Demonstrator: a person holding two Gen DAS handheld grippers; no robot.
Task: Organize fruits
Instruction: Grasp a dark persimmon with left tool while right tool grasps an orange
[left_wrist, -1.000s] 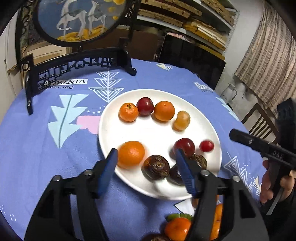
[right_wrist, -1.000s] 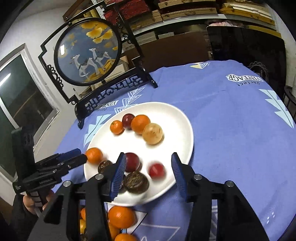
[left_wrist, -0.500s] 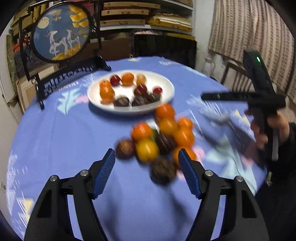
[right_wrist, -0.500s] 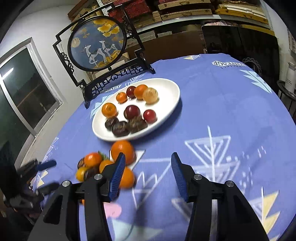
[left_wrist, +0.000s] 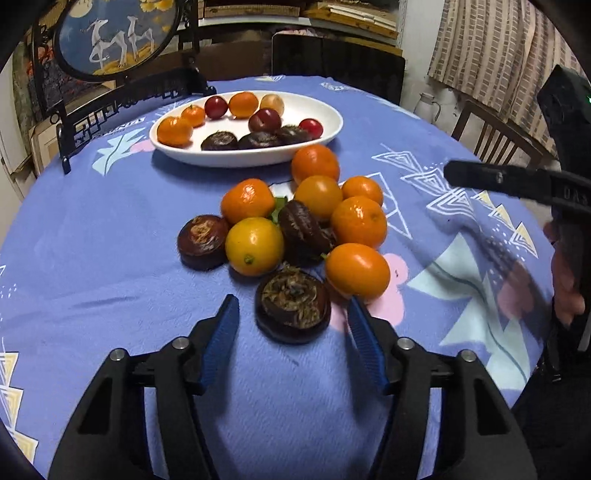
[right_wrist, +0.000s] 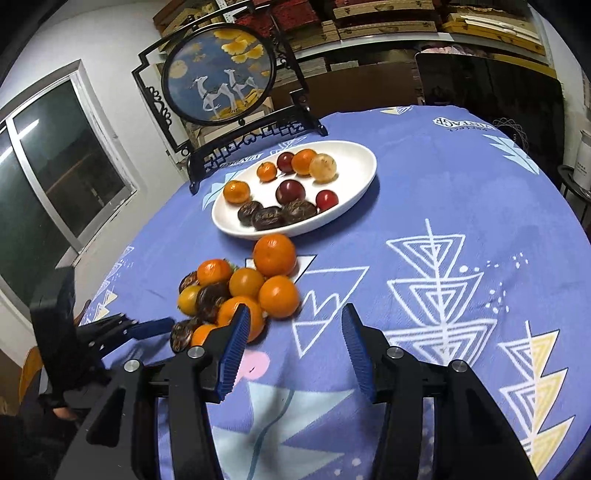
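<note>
A white oval plate (left_wrist: 325, 110) (right_wrist: 358, 155) at the far side of the table holds oranges, red plums, a pale fruit and dark brown fruits. Nearer, a loose pile of oranges (left_wrist: 358, 221) (right_wrist: 275, 254) and dark brown fruits lies on the blue cloth. My left gripper (left_wrist: 293, 314) is open and empty, its blue pads either side of a dark brown fruit (left_wrist: 293, 310) at the pile's near edge, not touching it. My right gripper (right_wrist: 293, 325) is open and empty, just right of the pile. It shows in the left wrist view (left_wrist: 498, 179) at the right.
A black-framed round screen with painted deer (left_wrist: 110, 33) (right_wrist: 221, 77) stands behind the plate. A wooden chair (left_wrist: 498, 136) sits off the right table edge. Shelves and a dark panel (right_wrist: 487, 85) lie beyond. A window (right_wrist: 55, 173) is on the left.
Both grippers have pulled back from above the plate to the near side of the table. The left one now straddles a dark fruit at the pile's edge. Both stayed open.
</note>
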